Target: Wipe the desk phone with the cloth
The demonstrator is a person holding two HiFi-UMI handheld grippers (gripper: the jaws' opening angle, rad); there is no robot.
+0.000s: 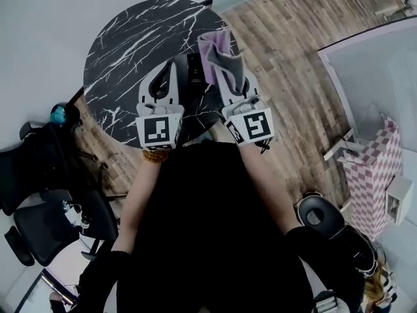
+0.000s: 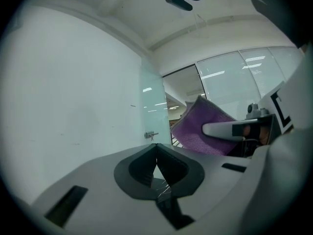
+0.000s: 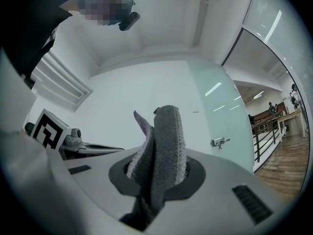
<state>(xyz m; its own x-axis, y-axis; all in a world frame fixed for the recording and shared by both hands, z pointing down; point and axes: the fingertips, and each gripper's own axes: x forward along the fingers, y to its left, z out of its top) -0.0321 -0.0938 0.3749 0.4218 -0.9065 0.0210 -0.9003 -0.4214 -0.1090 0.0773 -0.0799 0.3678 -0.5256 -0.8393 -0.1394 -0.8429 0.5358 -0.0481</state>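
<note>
marble table (image 1: 124,51) below: right gripper (image 3: 156,177) clamps cloth (image 3: 164,141) (purple); left gripper (image 2: 156,156) closed, empty.

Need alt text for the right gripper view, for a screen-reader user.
The right gripper is shut on a folded grey-purple cloth that stands up out of it. The left gripper with its marker cube shows at the left, a white wall behind and a glass door at the right.
</note>
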